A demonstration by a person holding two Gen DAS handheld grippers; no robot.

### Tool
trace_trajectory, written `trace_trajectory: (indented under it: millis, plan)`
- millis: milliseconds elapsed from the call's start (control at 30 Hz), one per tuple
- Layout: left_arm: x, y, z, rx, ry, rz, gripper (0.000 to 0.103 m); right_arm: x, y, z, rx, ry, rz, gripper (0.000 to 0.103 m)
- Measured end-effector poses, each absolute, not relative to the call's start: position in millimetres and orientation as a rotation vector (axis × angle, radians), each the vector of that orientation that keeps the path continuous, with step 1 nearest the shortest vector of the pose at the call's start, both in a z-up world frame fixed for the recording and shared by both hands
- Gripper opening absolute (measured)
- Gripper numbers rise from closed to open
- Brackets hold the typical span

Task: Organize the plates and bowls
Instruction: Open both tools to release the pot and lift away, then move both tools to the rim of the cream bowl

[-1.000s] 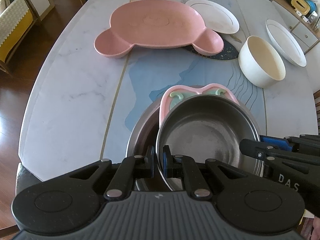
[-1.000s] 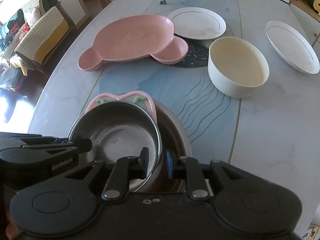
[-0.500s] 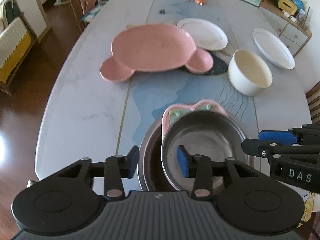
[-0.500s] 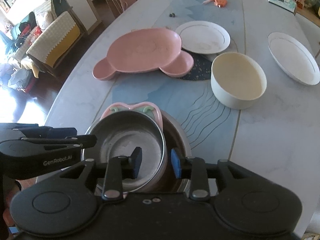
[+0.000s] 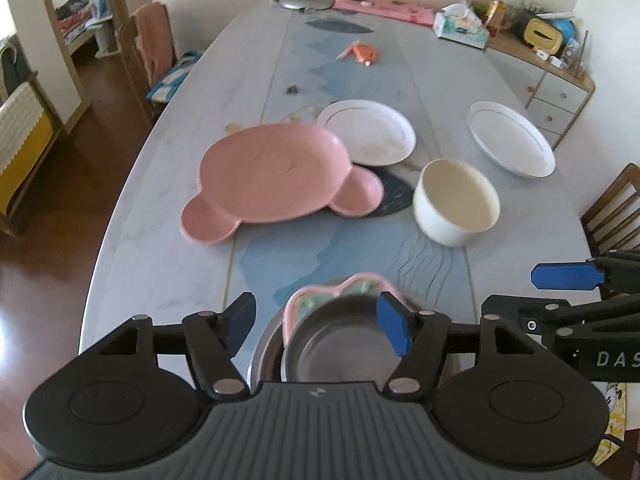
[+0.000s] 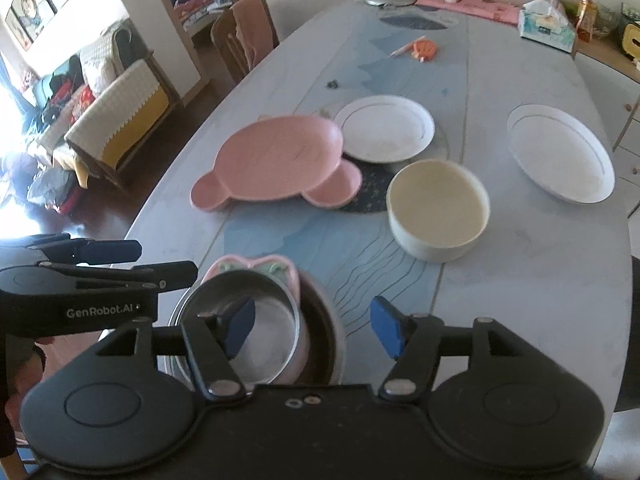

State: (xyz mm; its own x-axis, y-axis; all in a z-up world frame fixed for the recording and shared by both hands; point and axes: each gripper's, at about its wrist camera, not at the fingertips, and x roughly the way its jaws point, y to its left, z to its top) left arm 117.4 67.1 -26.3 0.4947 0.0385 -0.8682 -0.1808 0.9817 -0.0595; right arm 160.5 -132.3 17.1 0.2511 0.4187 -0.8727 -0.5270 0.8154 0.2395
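We are holding both tools, left [image 5: 316, 328] and right [image 6: 312, 326], with jaws just opening wide, empty, above the steel bowl [image 6: 260, 344] on the surface [image 6: 520, 280].

Near rim of steel bowl [image 5: 340, 344] hidden behind gripper body.

Left gripper [image 5: 318, 326] and right gripper [image 6: 312, 326]: jaws have just been opening, off the steel bowl [image 6: 256, 344] rim; nothing between the pads. Both now higher above the stack; more table in view.
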Motion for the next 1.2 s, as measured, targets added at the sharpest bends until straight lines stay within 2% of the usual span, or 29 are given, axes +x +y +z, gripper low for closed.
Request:
trace_trajectory:
  millis: [100, 233, 467, 933, 1200]
  plan:
    - [127, 59, -24, -0.146, 1.035, 0.111, 0.067, 170, -144, 22, -0.099, 1.13, 0.627, 0.071]
    - [143, 45, -20, -0.146, 1.011, 0.084, 0.076, 185, -160, 25, -0.079, 1.107, 0.608, 0.076]
    - [177, 17, -19, -0.126, 0.983, 0.05, 0.077, 217, -187, 18, -0.052, 1.091, 0.57, 0.093]
    - [263, -1, -58, -0.159, 1.041, 0.068, 0.077, 291, -212, -26, -0.029, 1.141, 0.511, 0.092]
    - [300, -7, -92, -0.174, 1.118, 0.1, 0.076, 314, -203, -52, -0.046, 1.192, 0.52, 0.087]
